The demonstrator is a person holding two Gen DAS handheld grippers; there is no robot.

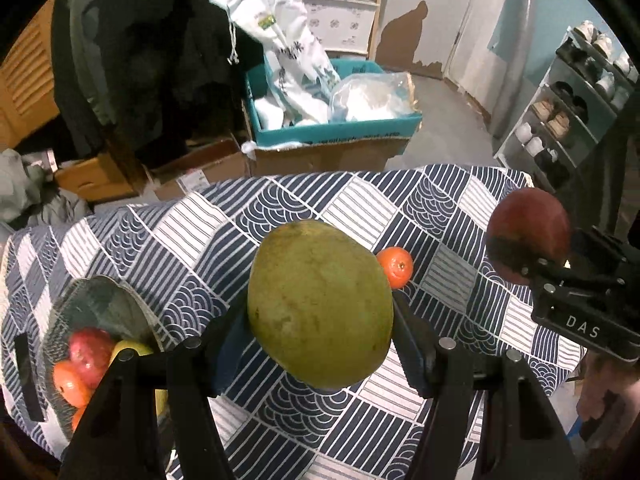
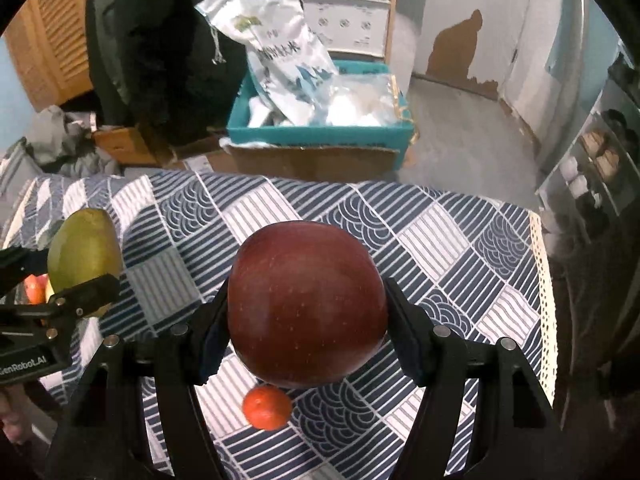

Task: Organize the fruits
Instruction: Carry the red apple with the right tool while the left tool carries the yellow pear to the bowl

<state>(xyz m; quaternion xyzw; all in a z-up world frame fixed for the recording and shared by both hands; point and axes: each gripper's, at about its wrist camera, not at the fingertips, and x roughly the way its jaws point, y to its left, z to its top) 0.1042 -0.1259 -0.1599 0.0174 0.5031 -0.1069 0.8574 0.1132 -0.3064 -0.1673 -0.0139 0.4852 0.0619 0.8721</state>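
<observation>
Two fruits are aloft: your left tongs [image 1: 320, 312] clamp the green mango [image 1: 320, 304], your right tongs [image 2: 306, 312] clamp the red apple [image 2: 306, 304]. Lower each gently into the glass bowl [image 1: 96, 304] at eight o'clock; the tangerine [image 2: 267, 407] waits on the table [image 1: 240, 232].

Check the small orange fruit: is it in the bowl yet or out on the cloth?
Out. The small orange fruit lies alone on the patterned tablecloth, below the held red apple; the glass bowl sits apart at the left.
</observation>
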